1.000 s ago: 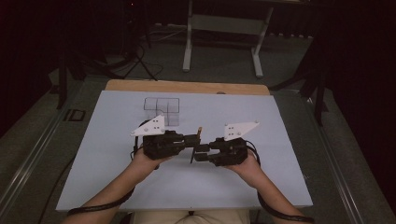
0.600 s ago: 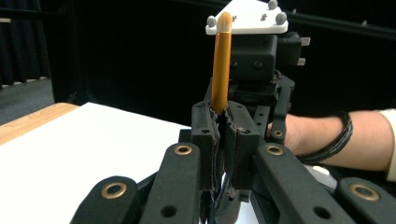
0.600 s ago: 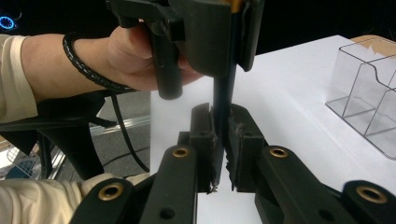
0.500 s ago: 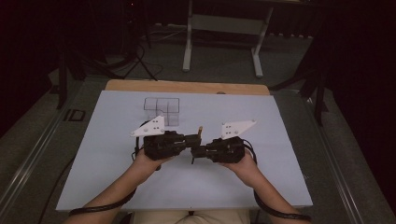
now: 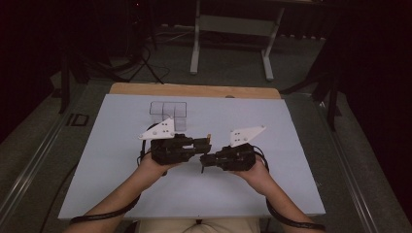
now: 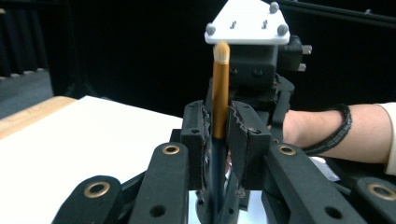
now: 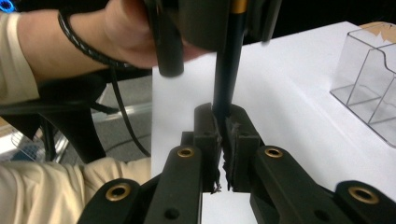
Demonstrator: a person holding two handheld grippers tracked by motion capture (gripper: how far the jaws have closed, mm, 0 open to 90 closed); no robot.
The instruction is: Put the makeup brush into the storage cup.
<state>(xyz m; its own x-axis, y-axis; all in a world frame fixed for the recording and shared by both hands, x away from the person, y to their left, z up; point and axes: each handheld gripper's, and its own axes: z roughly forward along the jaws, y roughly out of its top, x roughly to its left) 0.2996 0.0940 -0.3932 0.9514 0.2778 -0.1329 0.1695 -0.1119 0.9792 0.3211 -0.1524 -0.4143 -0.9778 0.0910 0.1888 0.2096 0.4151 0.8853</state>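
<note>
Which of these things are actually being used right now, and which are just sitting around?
In use:
- slim brush with an orange and black handle
- left gripper, loosening on the brush
- right gripper, shut on its dark end

Lying about:
- clear plastic organizer
- white table
- metal stand behind
</note>
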